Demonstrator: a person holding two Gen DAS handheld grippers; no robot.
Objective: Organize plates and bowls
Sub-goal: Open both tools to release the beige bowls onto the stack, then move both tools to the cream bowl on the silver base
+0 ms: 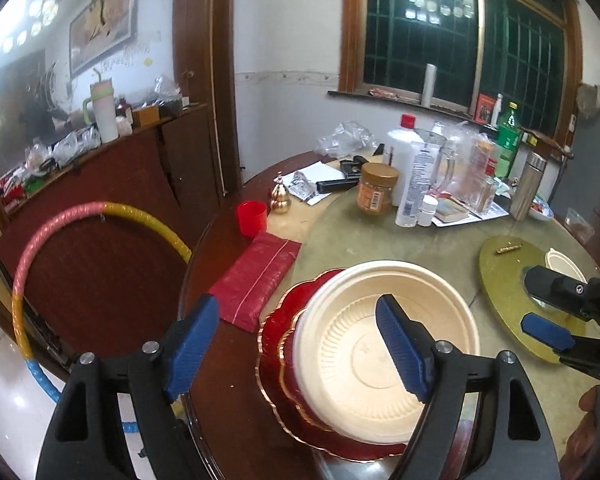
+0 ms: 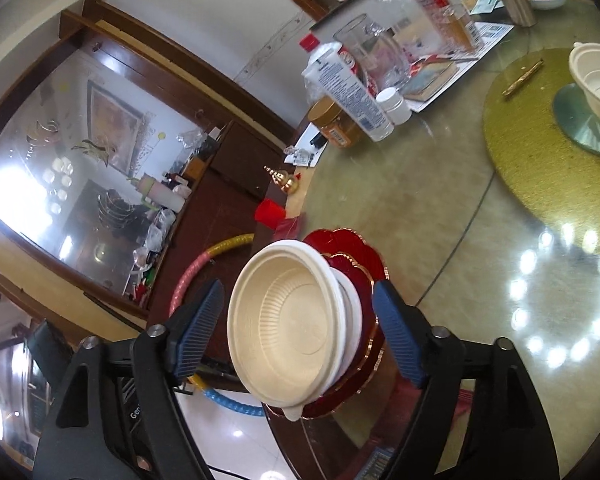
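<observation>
Left wrist view. The left gripper [image 1: 302,344] is seen with its jaws spread wide and nothing between them. One blue pad [image 1: 400,348] is seen in front of a cream bowl [image 1: 364,344]; whether it touches the bowl cannot be told. The bowl is stacked on red plates [image 1: 278,320] with gold scalloped rims, set near the edge of the round table [image 1: 380,240]. A folded red cloth [image 1: 256,280] is laid just beside the plates, with a red cup [image 1: 252,218] beyond it. Bottles and jars [image 1: 412,184] are crowded at the far side of the table. At the right, the right gripper [image 1: 544,304] is shown over a yellow-green round mat [image 1: 508,280], near a second cream bowl [image 1: 560,266]. Its jaws are seen apart, with nothing held.

Right wrist view. The right gripper [image 2: 298,332] is seen released, with jaws wide apart and a pad on either side of the stack. The cream bowl [image 2: 288,328] is nested in a white bowl [image 2: 350,300], and both are set on the red plates [image 2: 348,248]. No pad is seen touching the stack. Farther right, the second cream bowl [image 2: 596,76] is set on a grey disc [image 2: 576,120] on the round mat [image 2: 540,168]. A striped hoop [image 2: 204,268] is visible beyond the table edge.
</observation>
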